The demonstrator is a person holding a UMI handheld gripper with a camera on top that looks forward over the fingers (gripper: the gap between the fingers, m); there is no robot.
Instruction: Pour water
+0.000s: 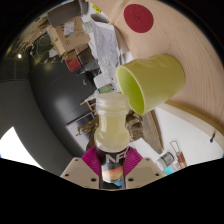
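The view is steeply tilted. To the left lies a dark grey curved surface (45, 95); what it belongs to cannot be determined. Above it, further back, a cluttered area of light-coloured furniture and small objects (70, 40) is visible, too small to identify individually.

At centre, the gripper (113, 160) is clamped on a translucent pale-yellow plastic bottle (111, 120). Its magenta pads (95, 160) press against the lower body of the bottle on both sides, with no gap visible at either side. A label or marker with small coloured squares (115, 172) shows low down between the fingers; its exact nature cannot be determined. The bottle extends forward from the fingers, its open whitish neck (108, 101) pointing away from the camera.

Just right of the bottle neck, a lime-green plastic cup (150, 82) appears with its open mouth facing the bottle neck. The cup rim lies very near the neck; contact cannot be confirmed. No stream of water can be made out between them, and the liquid level within the bottle cannot be judged.

The cup rests against a light wooden round table top (195, 30), which carries a dark red round disc (137, 15) near its far part. Below right, a white surface (185, 130) bears a few small unidentifiable items (172, 157).
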